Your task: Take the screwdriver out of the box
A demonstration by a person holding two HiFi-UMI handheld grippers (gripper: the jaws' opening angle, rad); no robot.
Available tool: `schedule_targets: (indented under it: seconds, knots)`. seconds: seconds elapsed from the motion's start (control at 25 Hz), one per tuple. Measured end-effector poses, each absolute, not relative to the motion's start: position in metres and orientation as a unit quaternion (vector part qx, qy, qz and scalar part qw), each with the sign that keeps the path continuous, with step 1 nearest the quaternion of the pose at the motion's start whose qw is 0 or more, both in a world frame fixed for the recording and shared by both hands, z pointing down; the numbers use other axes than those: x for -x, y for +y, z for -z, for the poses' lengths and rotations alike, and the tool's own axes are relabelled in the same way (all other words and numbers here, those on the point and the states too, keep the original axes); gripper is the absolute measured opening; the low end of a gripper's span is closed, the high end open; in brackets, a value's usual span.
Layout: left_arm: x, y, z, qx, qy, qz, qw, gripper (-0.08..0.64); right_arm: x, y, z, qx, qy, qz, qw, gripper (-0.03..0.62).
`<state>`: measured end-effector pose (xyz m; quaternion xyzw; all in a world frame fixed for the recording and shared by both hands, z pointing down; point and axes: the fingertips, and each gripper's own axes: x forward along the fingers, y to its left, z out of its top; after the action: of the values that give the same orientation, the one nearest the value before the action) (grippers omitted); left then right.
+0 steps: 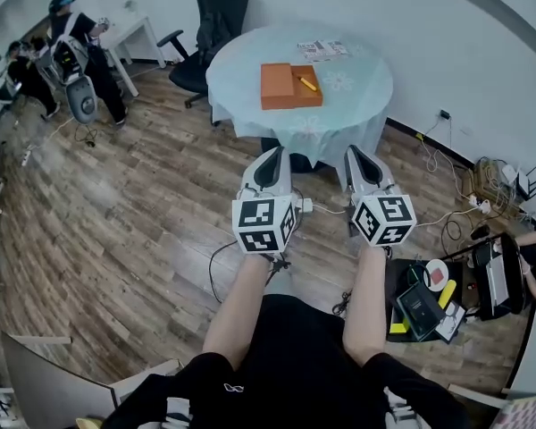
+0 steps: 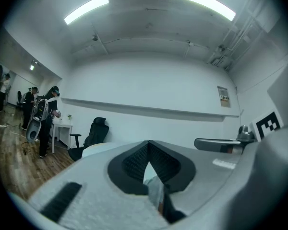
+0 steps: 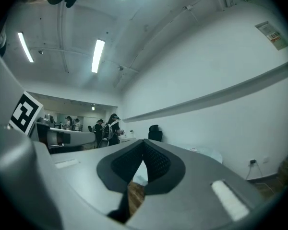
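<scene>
1. Your forearms reach forward from your black shirt, each hand carrying a gripper with its marker cube towards you.
2. Your left gripper (image 1: 270, 155) points level at the table. In the left gripper view (image 2: 149, 145) its jaws meet at the tips, with nothing between them.
3. Your right gripper (image 1: 356, 153) is held just beside the left one, also level. In the right gripper view (image 3: 144, 143) its jaws are closed tip to tip and hold nothing.
4. Both grippers hang over the wooden floor (image 1: 143, 186), short of the round table (image 1: 250, 88) and not touching it.
5. On the table's pale cloth sits the orange box (image 1: 277, 86). The screwdriver (image 1: 306, 83), with its yellow handle, lies on the right-hand part of the box, well apart from both grippers.
6. Some printed sheets (image 1: 322, 49) lie on the far side of the table, and a black office chair (image 1: 210, 25) stands behind it.
7. At the far left you have people (image 1: 76, 43) standing near a white desk.
</scene>
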<state>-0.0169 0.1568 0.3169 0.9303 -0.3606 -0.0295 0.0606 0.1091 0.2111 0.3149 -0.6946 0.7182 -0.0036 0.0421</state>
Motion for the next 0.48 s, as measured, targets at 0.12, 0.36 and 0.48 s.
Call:
schedule_targets:
  seconds: [0.12, 0.36, 0.48]
  knots:
    - [0.016, 0.118, -0.319, -0.924, -0.378, 0.028, 0.056, 0.003, -0.108, 0.176, -0.315, 0.681, 0.731, -0.006, 0.038, 0.008]
    - [-0.023, 0.043, -0.303, -0.927, -0.371, 0.044, 0.032, 0.002, -0.157, 0.1, -0.33, 0.685, 0.728, 0.005, 0.039, 0.008]
    - [-0.036, 0.0, -0.319, -0.925, -0.374, 0.027, 0.055, 0.003, -0.173, 0.063, -0.334, 0.687, 0.724, 0.016, 0.051, 0.008]
